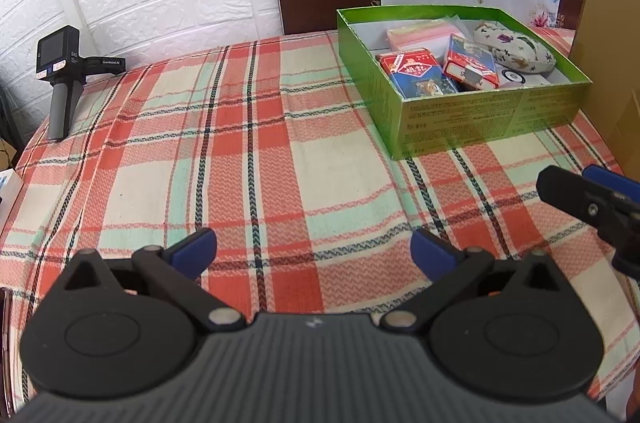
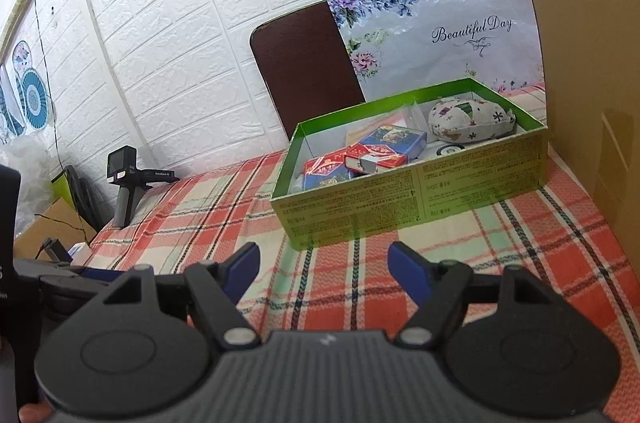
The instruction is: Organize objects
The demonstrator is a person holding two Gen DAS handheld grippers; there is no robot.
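Both grippers hang empty above the plaid-covered counter (image 1: 280, 151). The left gripper (image 1: 314, 249) has its jaws spread wide with only cloth between them. The right gripper (image 2: 324, 265) also has its jaws apart, holding nothing.

**Location of task items.** The green box (image 1: 492, 119) stands on the counter ahead of both grippers, near the far right edge. Inside it lie two playing-card packs (image 1: 416, 73), a clear zip bag with pink strips (image 1: 420, 35), a patterned fabric pouch (image 1: 516, 47) and a small round white item (image 1: 514, 77).

**Step in hand.** Judged from the layout, collection appears finished or nearly so: no loose item lies on the visible cloth between grippers and box.

**Next move.** Either retire both grippers or search for a remaining item outside these views. Any return to the box calls for a descent over its near wall without nudging it.

**View differences.**
- The left wrist view looks down into the box and shows the right gripper's tips entering at its right edge.
- The right wrist view is lower, so the near wall hides part of the contents.
- Both views show a handheld camera unit (image 2: 124, 179) standing at the counter's far left and a cardboard panel (image 2: 588, 35) beside the box; the right view adds paper fans (image 2: 34, 95) on the brick-pattern wall.
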